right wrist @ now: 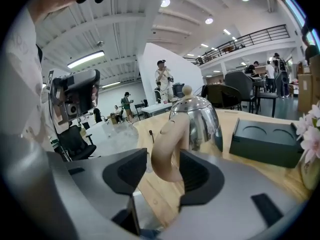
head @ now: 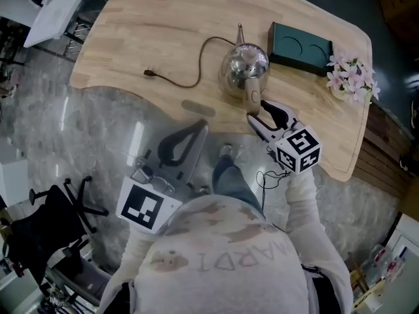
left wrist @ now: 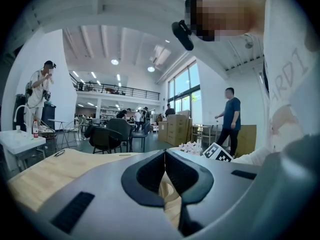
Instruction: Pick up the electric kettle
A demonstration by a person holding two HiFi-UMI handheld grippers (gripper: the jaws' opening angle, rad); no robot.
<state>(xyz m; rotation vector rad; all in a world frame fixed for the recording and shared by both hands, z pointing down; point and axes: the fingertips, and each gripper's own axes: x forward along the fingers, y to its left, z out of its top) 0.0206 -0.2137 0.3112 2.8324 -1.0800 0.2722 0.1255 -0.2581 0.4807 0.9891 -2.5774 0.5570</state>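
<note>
Bench (head: 144, 31): light wood, rounded corners.

Electric kettle (head: 244, 67): polished steel, upright, base flat on the bench. Stands close to the near edge, right of the middle. Spout toward the far edge, tan handle (head: 253, 97) toward the near edge.

Power cord (head: 200, 61): loops from the kettle leftward across the bench. Ends in a loose plug (head: 149, 74) near the near edge.

Right gripper (head: 256, 112): reaches in over the near edge and points at the kettle. Jaws wide apart, one on each side of the handle. In the right gripper view (right wrist: 165, 166), handle hangs between the pads with a clear gap on the left side. No squeeze seen; nothing gripped.

Left gripper (head: 196, 133): off the bench, just short of the near edge, well left of the kettle. Jaws closed tip to tip in the left gripper view (left wrist: 165, 176), nothing between them.

Dark green box (head: 301, 46) with two round recesses: just beside the kettle, toward the far right corner.

Pale pink flowers (head: 353, 77): at the right edge, beside the box.
</note>
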